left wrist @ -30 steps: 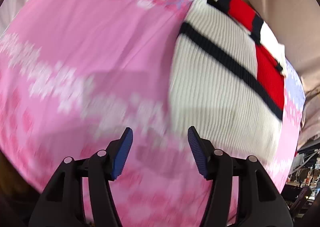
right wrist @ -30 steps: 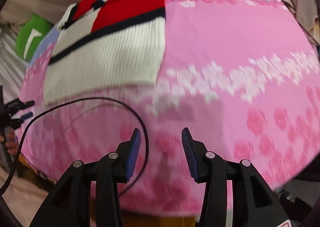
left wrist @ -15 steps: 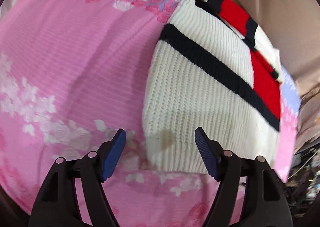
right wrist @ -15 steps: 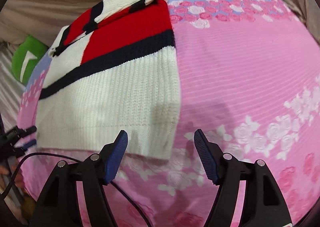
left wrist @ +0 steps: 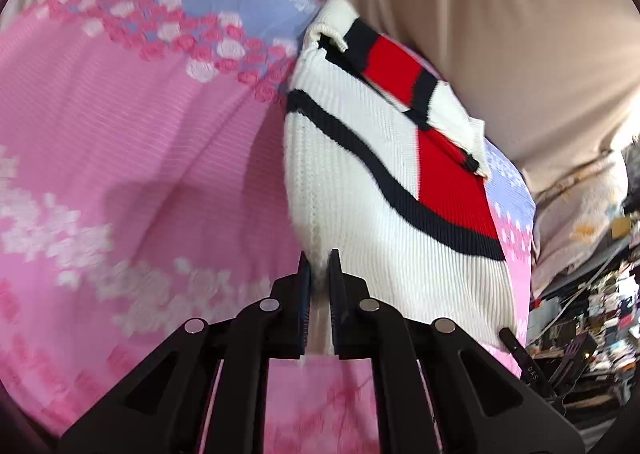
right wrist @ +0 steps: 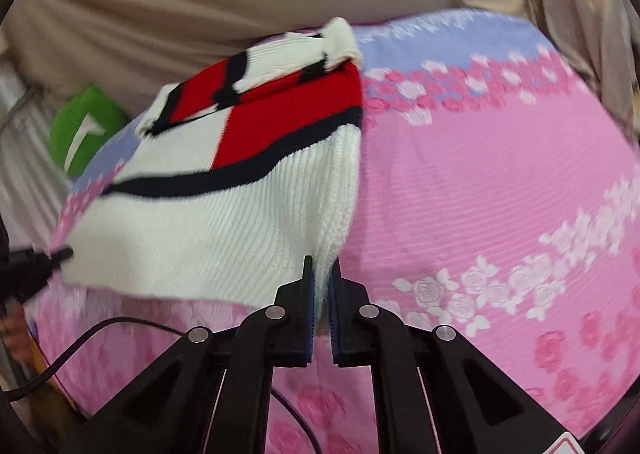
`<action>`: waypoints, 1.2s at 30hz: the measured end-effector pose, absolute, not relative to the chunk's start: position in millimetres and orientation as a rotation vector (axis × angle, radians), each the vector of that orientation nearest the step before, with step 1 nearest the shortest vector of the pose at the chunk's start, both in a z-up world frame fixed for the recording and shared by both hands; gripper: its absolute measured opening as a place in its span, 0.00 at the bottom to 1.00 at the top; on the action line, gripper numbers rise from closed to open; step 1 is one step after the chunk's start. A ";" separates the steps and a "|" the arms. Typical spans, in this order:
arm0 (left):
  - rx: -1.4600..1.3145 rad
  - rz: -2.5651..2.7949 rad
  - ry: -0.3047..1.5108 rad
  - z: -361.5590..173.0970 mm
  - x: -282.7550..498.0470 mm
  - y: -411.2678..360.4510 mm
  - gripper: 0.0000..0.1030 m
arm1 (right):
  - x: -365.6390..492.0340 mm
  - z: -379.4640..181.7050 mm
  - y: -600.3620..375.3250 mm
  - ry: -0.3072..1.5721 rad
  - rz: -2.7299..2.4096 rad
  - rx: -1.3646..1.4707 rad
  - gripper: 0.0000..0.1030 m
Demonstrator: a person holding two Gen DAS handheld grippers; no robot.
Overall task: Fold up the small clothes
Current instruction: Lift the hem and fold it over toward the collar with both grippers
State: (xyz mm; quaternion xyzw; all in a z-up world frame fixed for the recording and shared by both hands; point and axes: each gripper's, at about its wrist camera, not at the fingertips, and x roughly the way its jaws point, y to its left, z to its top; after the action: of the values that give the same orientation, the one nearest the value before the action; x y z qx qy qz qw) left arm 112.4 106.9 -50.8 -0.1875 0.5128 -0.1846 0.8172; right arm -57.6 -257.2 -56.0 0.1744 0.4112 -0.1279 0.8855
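Pinching the near hem of the knit sweater with both tongs. My left tongs are pressed together on the sweater's near left corner; white ribbed fabric fills the narrow gap between the blue pads and runs down between the fingers. My right tongs are likewise clamped on the near right corner of the same sweater, with a fold of the side edge drawn into the jaws.

From each pinch point the sweater extends away from me. In the left wrist view it lies ahead and to the right of the tongs; in the right wrist view, ahead and to the left. The hem between the two corners looks raised off the surface near the tongs, while the far part rests on the pink floral bed cover. Body white, one dark navy band curving across it, red blocks beyond that, folded sleeves and collar at the far end.

Bed cover: pink with white and pink rose bands, a lilac strip along its far edge. Beyond it, beige cloth. A green cushion sits at the far left in the right wrist view. A black cable loops at the lower left of that view.
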 end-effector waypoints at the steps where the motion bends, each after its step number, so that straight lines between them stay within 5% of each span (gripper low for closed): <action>1: -0.374 -0.387 1.092 -42.0 98.7 110.2 0.06 | -64.4 -52.9 -255.3 0.870 -0.244 0.337 0.05; 17: -0.137 -0.319 1.543 -88.8 -124.1 122.4 0.05 | -278.3 -104.4 -226.6 1.352 -0.050 0.188 0.05; 28: -0.111 -0.451 0.917 29.3 71.0 57.1 0.04 | -95.7 -12.8 -293.8 0.814 -0.191 0.135 0.05; 34: -0.150 -0.281 0.851 14.3 173.7 23.1 0.10 | 10.0 0.5 -332.9 0.682 -0.333 0.288 0.08; 36: -0.154 -0.207 0.862 10.6 172.0 27.8 0.14 | -1.7 14.2 -334.7 0.606 -0.382 0.336 0.24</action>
State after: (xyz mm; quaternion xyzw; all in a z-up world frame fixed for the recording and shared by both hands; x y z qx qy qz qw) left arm 172.0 27.8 10.6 -0.0745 0.4166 -0.0999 0.9005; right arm -1.7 -334.7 14.2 0.1636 0.2952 -0.1862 0.9227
